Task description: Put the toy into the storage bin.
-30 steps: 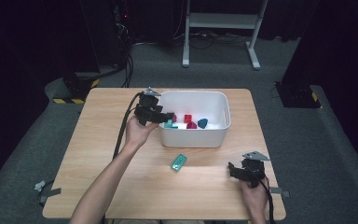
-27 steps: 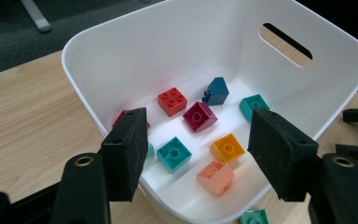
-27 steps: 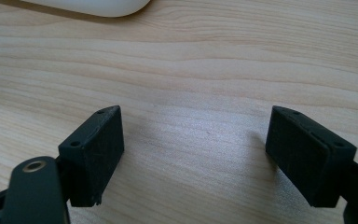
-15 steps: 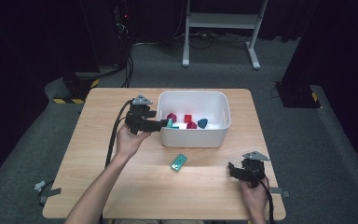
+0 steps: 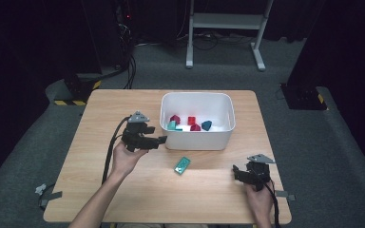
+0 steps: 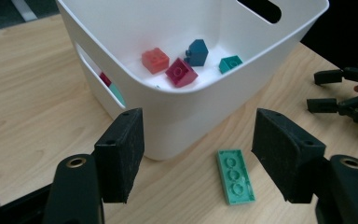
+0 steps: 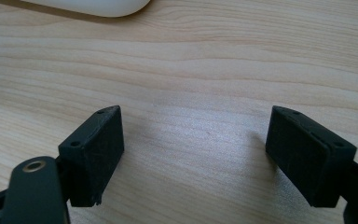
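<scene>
A white bin (image 5: 197, 140) sits at the table's back middle and holds several bricks: red (image 5: 191, 120), dark red (image 5: 175, 118), teal (image 5: 171, 126) and blue (image 5: 206, 125). A flat teal plate (image 5: 182, 165) lies on the wood just in front of it. My left gripper (image 5: 160, 139) hovers at the bin's front left corner. It is open with nothing between its pads, and its jaws have just been opening. The left gripper view looks over the bin wall (image 6: 177, 121) at the plate (image 6: 235, 176) lower right. My right gripper (image 5: 237, 172) rests open near the front right; its pads (image 7: 98, 154) frame bare wood.
The wooden table (image 5: 100, 190) has bare room at the left and along the front. A cable trails from my left gripper toward the near left edge. Behind the table stand a white metal frame (image 5: 225, 21) and dark equipment with cables. The right gripper (image 6: 335, 91) appears far right.
My left hand has drawn back from over the bin's left rim, toward me and slightly down, to the bin's front left corner. The right hand has stayed put.
</scene>
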`<state>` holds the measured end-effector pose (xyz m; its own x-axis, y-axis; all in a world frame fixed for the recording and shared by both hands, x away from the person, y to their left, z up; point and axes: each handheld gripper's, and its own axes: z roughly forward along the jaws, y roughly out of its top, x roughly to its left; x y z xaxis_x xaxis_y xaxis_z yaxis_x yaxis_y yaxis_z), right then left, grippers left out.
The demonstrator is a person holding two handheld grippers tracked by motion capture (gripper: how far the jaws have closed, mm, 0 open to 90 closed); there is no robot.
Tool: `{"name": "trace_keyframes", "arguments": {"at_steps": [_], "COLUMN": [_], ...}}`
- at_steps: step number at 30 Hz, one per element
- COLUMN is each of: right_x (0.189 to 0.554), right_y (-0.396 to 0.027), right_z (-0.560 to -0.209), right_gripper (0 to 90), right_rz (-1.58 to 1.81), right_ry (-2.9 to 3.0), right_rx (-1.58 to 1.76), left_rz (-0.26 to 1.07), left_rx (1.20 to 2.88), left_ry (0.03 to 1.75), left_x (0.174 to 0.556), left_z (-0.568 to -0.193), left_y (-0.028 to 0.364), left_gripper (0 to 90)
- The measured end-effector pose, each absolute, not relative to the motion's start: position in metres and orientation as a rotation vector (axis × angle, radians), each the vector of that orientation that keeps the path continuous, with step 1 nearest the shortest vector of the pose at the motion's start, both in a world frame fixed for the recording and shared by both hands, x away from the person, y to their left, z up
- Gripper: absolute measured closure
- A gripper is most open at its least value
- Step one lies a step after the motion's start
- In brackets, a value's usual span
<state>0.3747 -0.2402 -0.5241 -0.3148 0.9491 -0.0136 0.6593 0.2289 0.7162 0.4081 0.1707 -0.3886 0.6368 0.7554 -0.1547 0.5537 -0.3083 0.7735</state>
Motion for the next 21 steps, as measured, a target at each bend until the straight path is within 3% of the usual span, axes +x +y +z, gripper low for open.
{"name": "trace_keyframes", "arguments": {"at_steps": [21], "right_x": [0.375], "right_y": [-0.24], "right_z": [-0.524], "right_gripper": [19.2], "right_rz": [0.856], "right_ry": [2.056], "right_rx": [1.476], "left_rz": [0.235], "left_rx": [2.02], "left_ry": [1.045], "left_x": [0.39], "left_z": [-0.427], "left_y": [0.163], "left_gripper": [33.8]}}
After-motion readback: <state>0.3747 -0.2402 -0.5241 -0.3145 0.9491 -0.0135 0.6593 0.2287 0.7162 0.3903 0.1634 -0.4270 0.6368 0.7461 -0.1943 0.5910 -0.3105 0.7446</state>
